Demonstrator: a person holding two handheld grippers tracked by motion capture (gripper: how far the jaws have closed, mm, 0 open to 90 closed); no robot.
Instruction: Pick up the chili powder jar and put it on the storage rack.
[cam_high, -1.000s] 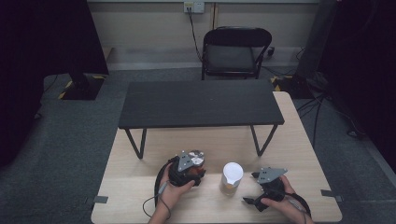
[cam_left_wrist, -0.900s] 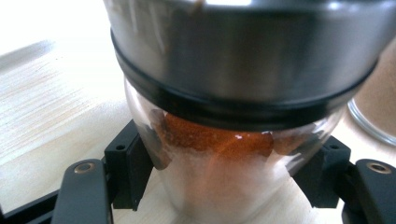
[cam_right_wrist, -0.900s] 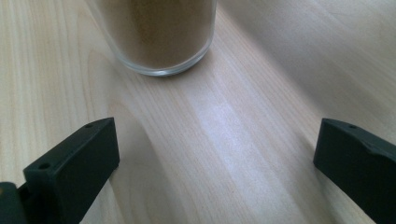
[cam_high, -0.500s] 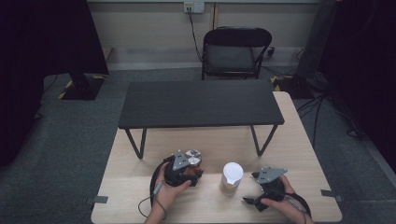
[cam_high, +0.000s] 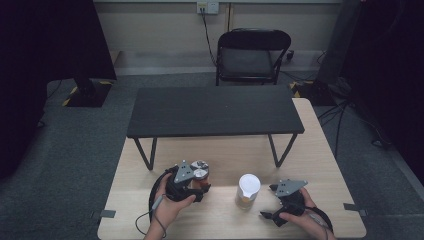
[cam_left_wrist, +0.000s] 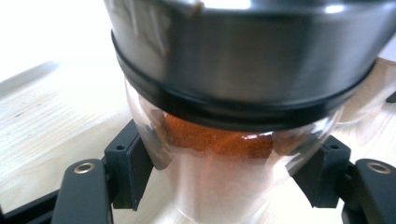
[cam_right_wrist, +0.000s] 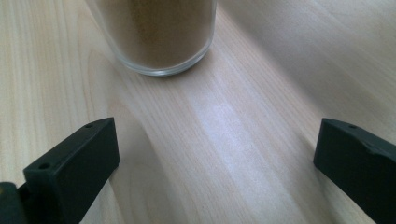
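- Spice jar (cam_left_wrist: 224, 154) with metal lid, orange powder inside, sits clamped between the left gripper (cam_high: 192, 182) jaws, now lifted off the wooden table (cam_high: 320, 160) from where it stood a second ago.
- Right gripper (cam_high: 280, 207) rests released, jaws wide, just beside the white-lidded jar (cam_high: 248, 190).
- Open tabletop lies ahead of both; the black bench (cam_high: 212, 110) stands beyond.

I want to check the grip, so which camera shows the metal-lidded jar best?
The left gripper view: the jar sits close up, orange powder inside, black pads pressing its glass sides. The high view shows it small in the left claw. The right gripper view faces another jar.
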